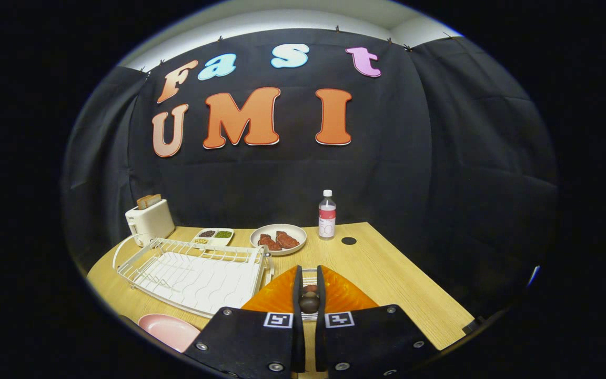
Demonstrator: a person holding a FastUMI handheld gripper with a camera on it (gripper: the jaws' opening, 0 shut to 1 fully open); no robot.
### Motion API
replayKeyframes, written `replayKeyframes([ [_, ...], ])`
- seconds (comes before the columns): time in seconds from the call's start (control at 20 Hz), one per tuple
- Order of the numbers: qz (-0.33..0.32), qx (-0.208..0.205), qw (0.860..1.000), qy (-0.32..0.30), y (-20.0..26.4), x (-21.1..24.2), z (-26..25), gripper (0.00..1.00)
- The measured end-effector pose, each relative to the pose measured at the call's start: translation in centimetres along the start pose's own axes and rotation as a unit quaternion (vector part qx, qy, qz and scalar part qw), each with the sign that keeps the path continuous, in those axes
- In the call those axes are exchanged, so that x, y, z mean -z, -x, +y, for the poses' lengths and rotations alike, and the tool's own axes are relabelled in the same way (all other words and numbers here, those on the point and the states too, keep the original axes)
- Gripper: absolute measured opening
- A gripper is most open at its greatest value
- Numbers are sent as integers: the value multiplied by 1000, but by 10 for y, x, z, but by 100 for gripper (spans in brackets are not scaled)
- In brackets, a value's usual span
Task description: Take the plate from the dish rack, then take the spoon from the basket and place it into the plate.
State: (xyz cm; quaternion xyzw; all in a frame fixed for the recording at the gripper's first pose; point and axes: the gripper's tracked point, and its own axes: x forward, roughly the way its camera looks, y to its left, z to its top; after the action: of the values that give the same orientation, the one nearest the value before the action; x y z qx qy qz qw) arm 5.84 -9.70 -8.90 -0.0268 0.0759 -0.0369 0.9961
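Observation:
My gripper (309,279) is shut on a dark brown spoon (309,302), whose rounded end shows between the two fingers. Behind and under the fingers is a small wire basket (309,273), and a ribbed orange piece (342,295) spreads out on both sides of it. The pink plate (169,329) lies flat on the table, to the left of the fingers and in front of the white dish rack (198,273). The rack stands with no dishes in it.
At the back of the wooden table (403,284) stand a white toaster (149,218) with bread, a divided dish of seeds (213,235), a bowl of red meat (278,239) and a bottle (326,215). A black round hole (349,240) is near the bottle.

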Motion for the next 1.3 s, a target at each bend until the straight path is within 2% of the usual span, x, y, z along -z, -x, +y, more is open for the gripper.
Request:
replayKeyframes([
  [0.6,11,-22,1000,-7,65,27,87,8],
  [1.3,60,-79,995,0,87,94,186,8],
])
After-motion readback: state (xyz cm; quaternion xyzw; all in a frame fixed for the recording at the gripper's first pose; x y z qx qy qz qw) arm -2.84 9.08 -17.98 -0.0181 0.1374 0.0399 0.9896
